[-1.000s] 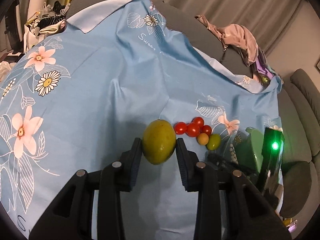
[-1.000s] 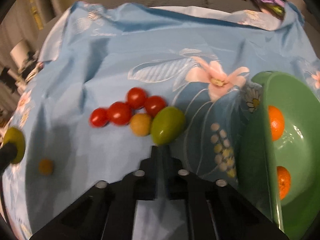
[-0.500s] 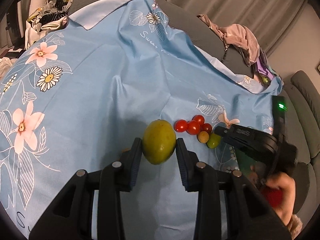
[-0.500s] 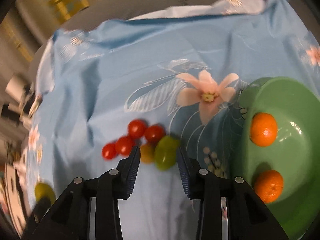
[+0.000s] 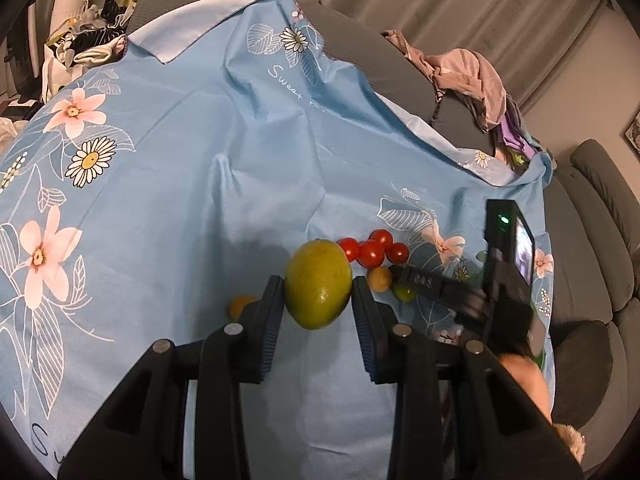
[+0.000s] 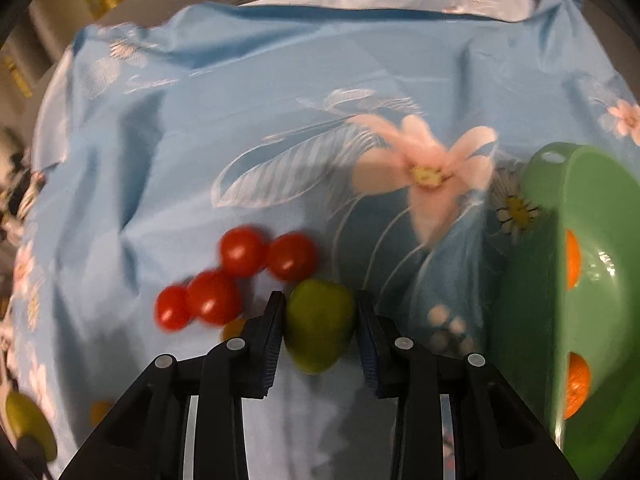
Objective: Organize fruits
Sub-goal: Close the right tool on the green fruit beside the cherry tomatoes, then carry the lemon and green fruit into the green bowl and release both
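Furthest left, the left tongs are clamped on a large yellow-green oval fruit, held clear above the pale blue flower-printed cloth that covers the tabletop. A small orange round fruit lies on the cloth just beside the left finger.

Right of that sits the cluster: four red cherry tomatoes, a small yellow-orange tomato half hidden behind the right tongs' left finger, and the small green oval fruit.

The relation that matters is here. The green oval fruit lies directly between the fingers of the right tongs, its long axis running roughly along the fingers, from the tips back toward the palm, so the closing pads meet its narrow sides. The jaws are closing; the left pad looks to be touching the skin, while a thin gap seems to remain on the right, though blur leaves this uncertain. The right hand is plainly the nearer one; the left is already full.

Furthest right, the green plastic bowl holds two orange mandarins, near the right tongs and probably the drop-off place.

A second ago the right tongs were fully together, hovering short of the green fruit. Since then they have parted, advanced and straddled it. The left tongs and their fruit have not changed.
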A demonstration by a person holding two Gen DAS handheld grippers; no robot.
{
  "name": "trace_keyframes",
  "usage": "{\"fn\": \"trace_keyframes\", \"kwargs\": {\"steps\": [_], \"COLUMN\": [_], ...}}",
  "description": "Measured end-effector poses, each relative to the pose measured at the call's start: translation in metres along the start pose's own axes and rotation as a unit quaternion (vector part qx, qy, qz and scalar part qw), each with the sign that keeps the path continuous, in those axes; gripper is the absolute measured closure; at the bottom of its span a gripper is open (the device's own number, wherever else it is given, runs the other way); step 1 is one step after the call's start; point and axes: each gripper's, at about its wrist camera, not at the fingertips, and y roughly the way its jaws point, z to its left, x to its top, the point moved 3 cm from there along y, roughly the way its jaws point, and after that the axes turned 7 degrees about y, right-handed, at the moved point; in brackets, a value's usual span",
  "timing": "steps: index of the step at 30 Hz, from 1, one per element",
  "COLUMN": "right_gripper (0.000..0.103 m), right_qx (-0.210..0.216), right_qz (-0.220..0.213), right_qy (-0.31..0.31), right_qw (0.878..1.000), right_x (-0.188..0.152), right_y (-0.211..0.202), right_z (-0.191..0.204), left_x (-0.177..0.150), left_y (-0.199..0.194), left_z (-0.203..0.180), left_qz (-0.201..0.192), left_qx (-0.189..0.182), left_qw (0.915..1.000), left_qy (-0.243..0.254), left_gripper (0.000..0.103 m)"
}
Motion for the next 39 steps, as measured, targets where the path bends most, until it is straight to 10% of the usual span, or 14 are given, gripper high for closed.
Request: {"fn": "trace_keyframes", "kwargs": {"steps": [14, 39], "right_gripper": [0.067, 0.067], "right_qx": [0.144, 0.18], "right_qz": [-0.046, -0.211], "right_qy": [-0.075, 0.001], "right_qw": [0.986, 0.961], "right_x": [-0.057, -0.034], "right_y": [-0.063, -0.188], "right_z": [-0.002, -0.125], "left_x": [-0.009, -0.046], "left_y": [-0.007, -0.007], "left_z": [-0.041, -0.206], "left_qz": [-0.012, -0.06], "left_qx": [0.008, 0.004], "left_qw": [0.9986, 0.9696], "left_qy": [0.051, 0.237], "left_gripper": [0.069, 0.069]}}
